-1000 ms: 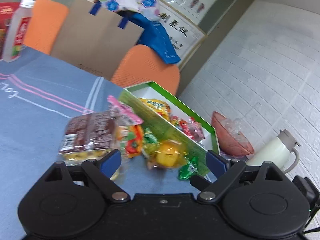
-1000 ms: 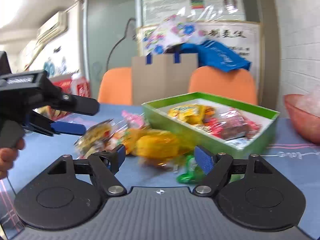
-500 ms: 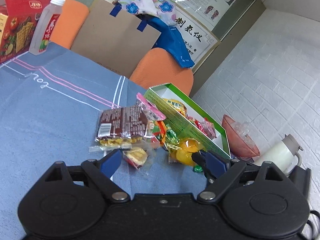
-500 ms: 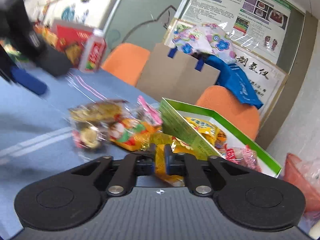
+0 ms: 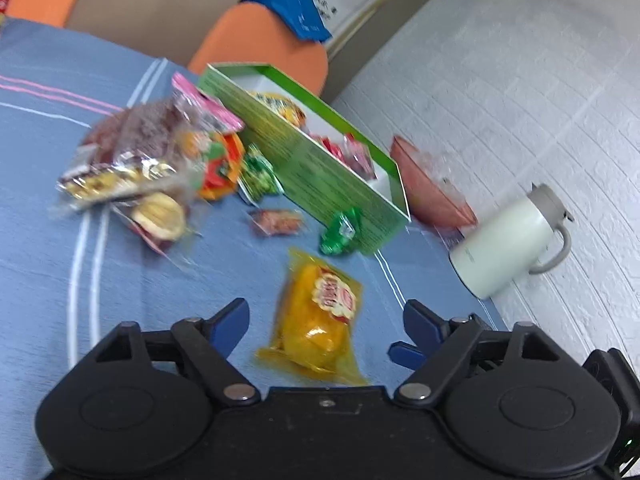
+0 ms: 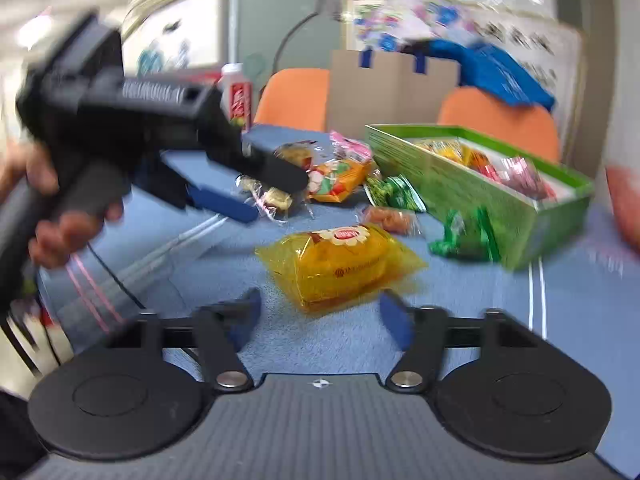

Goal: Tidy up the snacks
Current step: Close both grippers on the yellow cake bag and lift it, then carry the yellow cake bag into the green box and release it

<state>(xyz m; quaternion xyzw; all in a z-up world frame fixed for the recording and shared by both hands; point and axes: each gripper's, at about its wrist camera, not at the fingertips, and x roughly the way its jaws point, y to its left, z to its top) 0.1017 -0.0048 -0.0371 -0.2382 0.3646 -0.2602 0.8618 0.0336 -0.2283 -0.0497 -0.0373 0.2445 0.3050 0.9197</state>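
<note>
On blue tablecloth (image 5: pixel 40 240), just short of green box (image 5: pixel 320 160): yellow snack packet (image 6: pixel 340 260), lying loose. Right gripper (image 6: pixel 320 320) jaws opening, spread either side of packet, not pinching. Left gripper (image 5: pixel 326 320) spread too, empty. Judged mid-step: packet let go outside box; next move called for regrasp and lift over wall.
</note>
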